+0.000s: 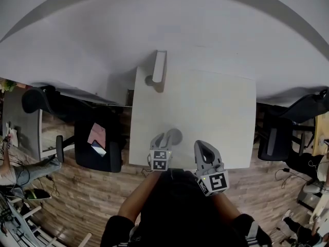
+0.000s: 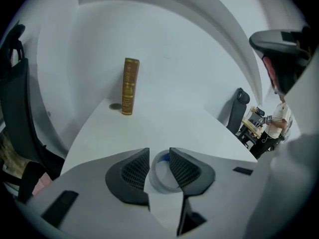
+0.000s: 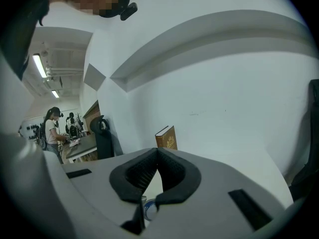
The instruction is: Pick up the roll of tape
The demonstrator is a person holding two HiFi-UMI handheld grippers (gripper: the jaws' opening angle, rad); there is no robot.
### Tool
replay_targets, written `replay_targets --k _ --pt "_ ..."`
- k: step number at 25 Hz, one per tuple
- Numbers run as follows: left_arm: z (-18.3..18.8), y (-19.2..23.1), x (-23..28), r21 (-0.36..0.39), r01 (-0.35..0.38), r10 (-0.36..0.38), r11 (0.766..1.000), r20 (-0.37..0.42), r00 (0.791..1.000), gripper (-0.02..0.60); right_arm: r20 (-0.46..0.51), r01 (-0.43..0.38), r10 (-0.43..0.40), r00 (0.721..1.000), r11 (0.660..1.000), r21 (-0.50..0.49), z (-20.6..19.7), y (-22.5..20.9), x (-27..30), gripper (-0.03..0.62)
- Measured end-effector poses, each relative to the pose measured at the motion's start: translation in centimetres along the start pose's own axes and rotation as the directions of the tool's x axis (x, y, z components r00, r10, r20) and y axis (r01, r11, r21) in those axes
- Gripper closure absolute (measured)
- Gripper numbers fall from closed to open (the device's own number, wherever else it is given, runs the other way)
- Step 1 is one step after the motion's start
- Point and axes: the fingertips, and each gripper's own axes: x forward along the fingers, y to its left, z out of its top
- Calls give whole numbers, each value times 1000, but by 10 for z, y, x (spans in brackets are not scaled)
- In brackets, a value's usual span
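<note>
Left gripper [image 2: 159,156] jaws stood apart, roll of tape [image 2: 162,188] between them, unpressed — it wanted centring before squeezing; right gripper [image 3: 157,152] jaws met, empty

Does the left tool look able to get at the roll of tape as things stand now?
Probably yes. The left tool has its jaws apart, with the roll of tape lying between them on the table, and nothing seems to block it.

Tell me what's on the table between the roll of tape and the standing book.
Nothing: only bare white table separates the roll of tape from the book, shown in the left gripper view.
</note>
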Motion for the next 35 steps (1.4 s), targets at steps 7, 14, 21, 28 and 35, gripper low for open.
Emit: replay_targets --k 7,14,21,28,35 --pt "-44 8 34 -10 -28 26 1000 -148 989 442 -16 10 -10 1000 1000 3 -3 -8 1 580" --pt "-54 9 48 -47 -19 9 999 -196 981 434 -27 16 -16 1000 1000 7 -6 -10 -1 580" --pt "-56 9 53 -50 -21 9 999 -219 976 471 -13 24 -24 1000 1000 15 -6 -12 -4 580" --pt "-54 12 49 -17 -46 41 999 -223 974 505 -4 31 -31 1000 1000 3 -4 -14 -13 580" --pt "-65 13 26 -20 -65 59 998 -211 976 512 11 47 -47 999 999 8 -7 -17 -36 580"
